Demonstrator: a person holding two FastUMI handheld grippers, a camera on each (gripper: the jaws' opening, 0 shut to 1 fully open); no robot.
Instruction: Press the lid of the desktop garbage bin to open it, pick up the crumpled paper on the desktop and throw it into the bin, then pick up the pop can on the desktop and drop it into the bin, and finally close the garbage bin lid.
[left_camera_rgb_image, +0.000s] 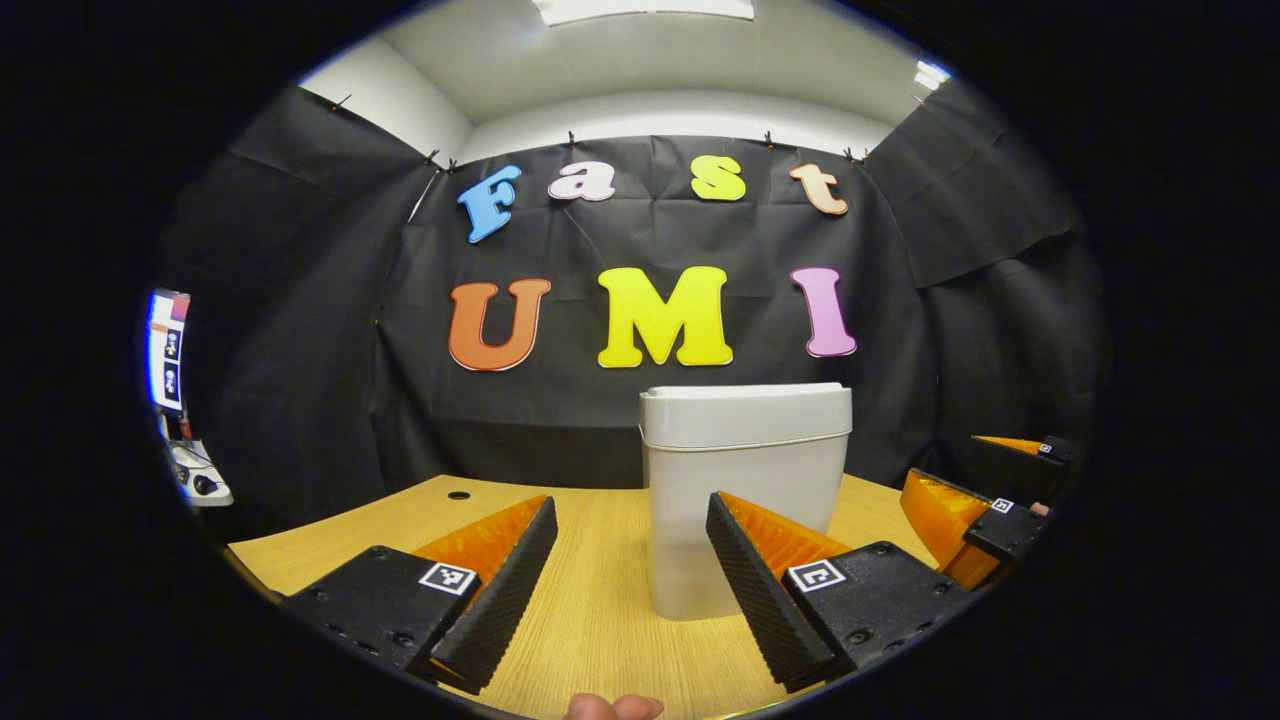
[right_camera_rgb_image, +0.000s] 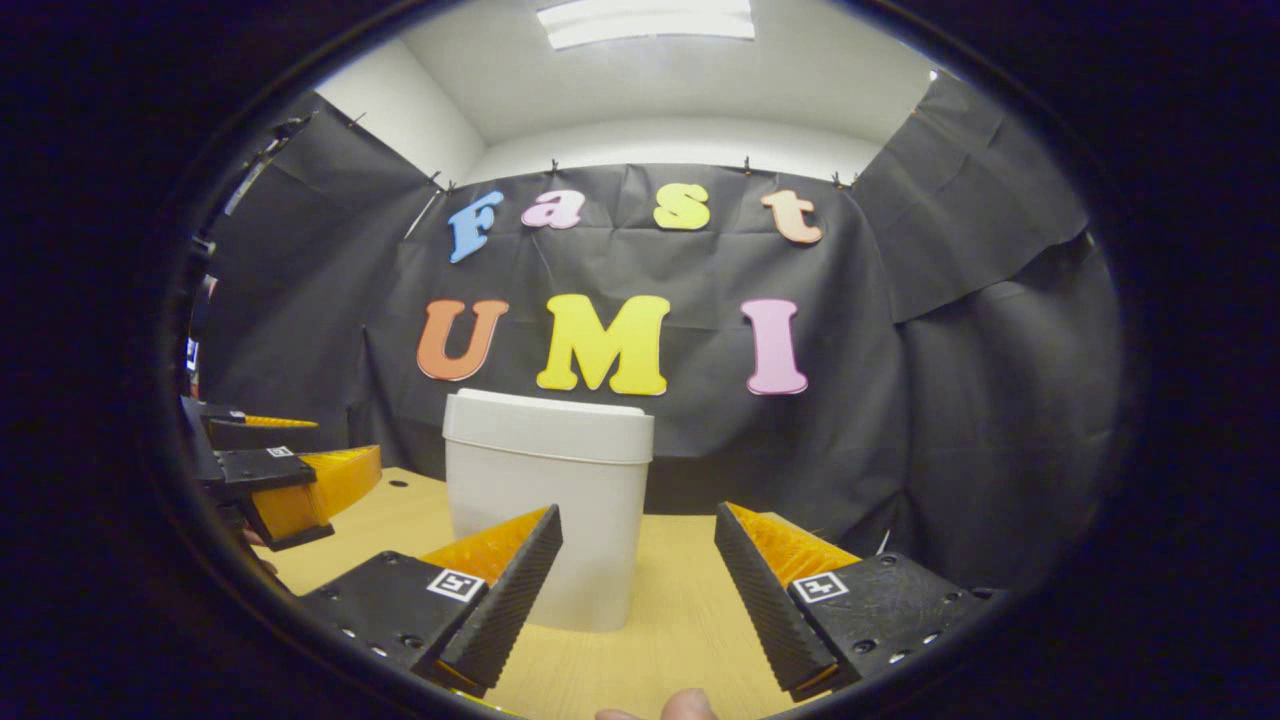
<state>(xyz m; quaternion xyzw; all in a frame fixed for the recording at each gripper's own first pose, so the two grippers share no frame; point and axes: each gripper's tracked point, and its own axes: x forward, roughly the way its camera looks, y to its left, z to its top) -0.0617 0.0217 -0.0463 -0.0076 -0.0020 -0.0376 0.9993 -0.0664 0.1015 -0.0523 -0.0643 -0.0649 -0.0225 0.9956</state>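
A white garbage bin (left_camera_rgb_image: 742, 490) with its lid (left_camera_rgb_image: 745, 412) down stands on the wooden table (left_camera_rgb_image: 600, 610), just ahead of my left gripper (left_camera_rgb_image: 630, 525) and a little right of its middle. That gripper is open with nothing between its fingers. In the right gripper view the same bin (right_camera_rgb_image: 545, 500) stands ahead and to the left, lid (right_camera_rgb_image: 548, 426) down. My right gripper (right_camera_rgb_image: 637, 530) is open and holds nothing. Each gripper is seen from the other's camera: the right gripper (left_camera_rgb_image: 985, 505) at the far right, the left gripper (right_camera_rgb_image: 280, 475) at the far left.
Black cloth walls close off the back and both sides of the booth. A small round hole (left_camera_rgb_image: 459, 495) sits in the table's far left part. A fingertip (left_camera_rgb_image: 612, 708) shows at the bottom edge of the left gripper view, another fingertip (right_camera_rgb_image: 670, 706) in the right gripper view.
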